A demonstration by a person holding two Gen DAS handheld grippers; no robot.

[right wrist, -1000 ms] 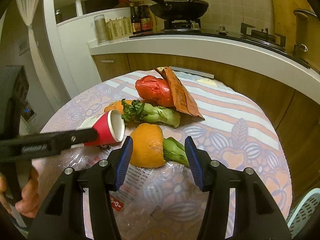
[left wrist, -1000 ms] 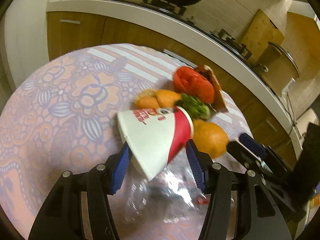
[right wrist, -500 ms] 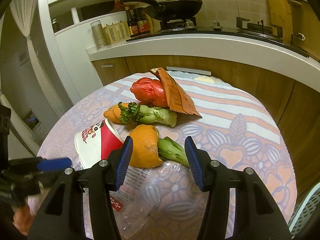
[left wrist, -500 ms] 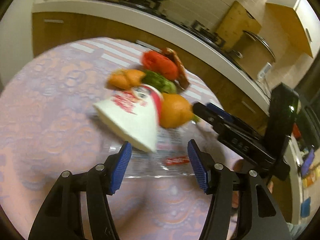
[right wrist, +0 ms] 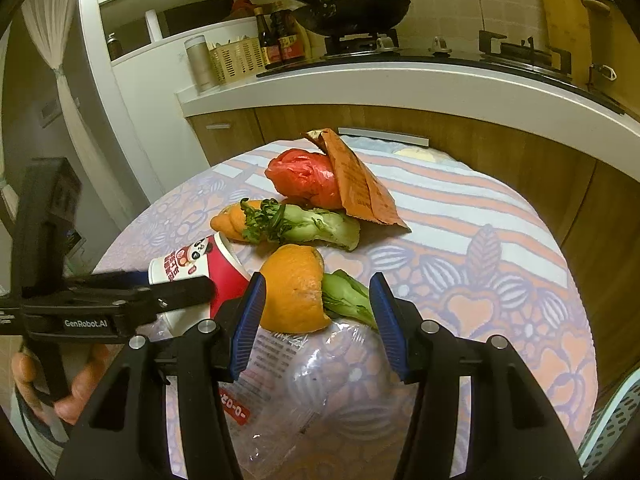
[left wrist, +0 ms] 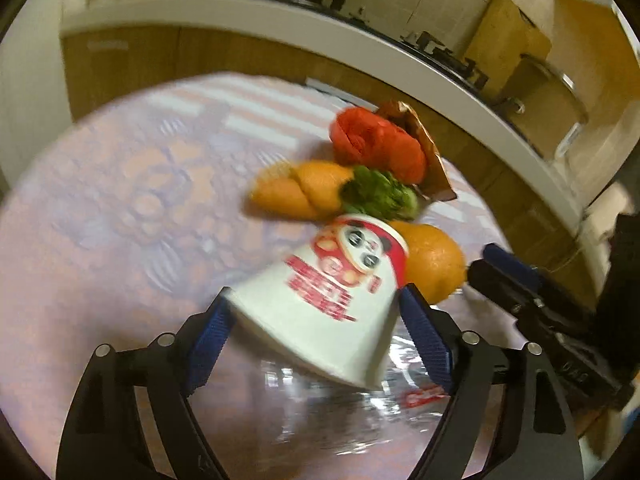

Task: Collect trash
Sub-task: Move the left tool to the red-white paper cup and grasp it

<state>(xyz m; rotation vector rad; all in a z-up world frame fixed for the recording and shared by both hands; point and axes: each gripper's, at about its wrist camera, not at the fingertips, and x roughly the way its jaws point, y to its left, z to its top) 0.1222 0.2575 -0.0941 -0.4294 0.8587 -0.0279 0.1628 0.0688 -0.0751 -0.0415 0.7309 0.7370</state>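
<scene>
A white and red paper cup (left wrist: 332,288) lies on its side on a clear plastic bag (left wrist: 320,408). My left gripper (left wrist: 314,296) straddles the cup's wide end. Its jaws are opening, and the pads sit beside the cup without pressing it. In the right wrist view the cup (right wrist: 192,260) shows behind the left gripper's fingers (right wrist: 172,292). My right gripper (right wrist: 317,278) hovers open over the clear bag (right wrist: 320,380). An orange peel (right wrist: 292,288) and a green leaf (right wrist: 348,296) lie just past its tips.
Farther back on the flowered tablecloth (right wrist: 500,280) lie a bok choy stalk (right wrist: 312,224), another orange peel (right wrist: 232,220), a red plastic bag (right wrist: 304,178) and a brown packet (right wrist: 356,184). A kitchen counter (right wrist: 400,80) runs behind. A perforated bin (right wrist: 616,432) stands at the lower right.
A second ago the left gripper gripped the cup. Then the cup lay free ahead of it. Now the gripper has moved up around the cup with wider jaws. The right gripper has not moved.
</scene>
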